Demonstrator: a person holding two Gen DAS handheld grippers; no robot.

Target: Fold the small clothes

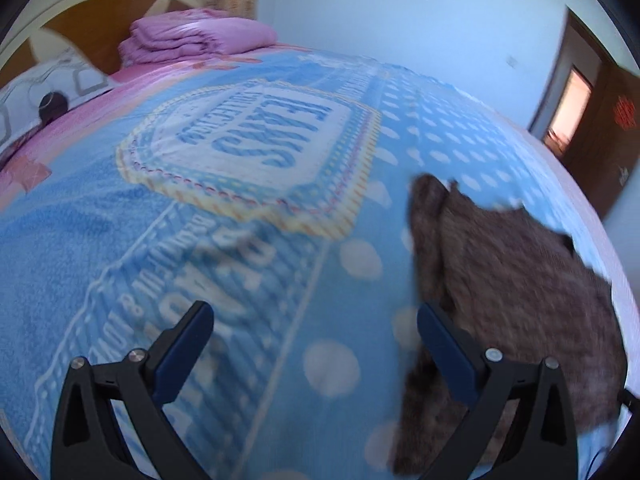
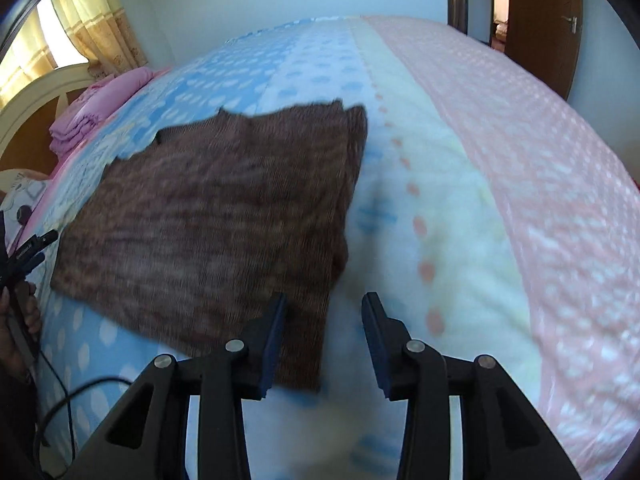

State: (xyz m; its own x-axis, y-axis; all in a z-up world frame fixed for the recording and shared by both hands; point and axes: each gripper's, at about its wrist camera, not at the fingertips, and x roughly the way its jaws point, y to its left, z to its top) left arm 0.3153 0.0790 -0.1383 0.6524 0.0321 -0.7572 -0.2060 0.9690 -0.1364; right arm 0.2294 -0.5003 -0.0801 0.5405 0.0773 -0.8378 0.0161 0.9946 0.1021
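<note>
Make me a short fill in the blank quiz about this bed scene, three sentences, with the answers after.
1. The garment lying on the blue dotted blanket is ____ in colour.
2. The left tongs have ____ between their fingers.
3. The folded bedding stacked by the headboard is ____.

Answers: brown; nothing; pink
</note>
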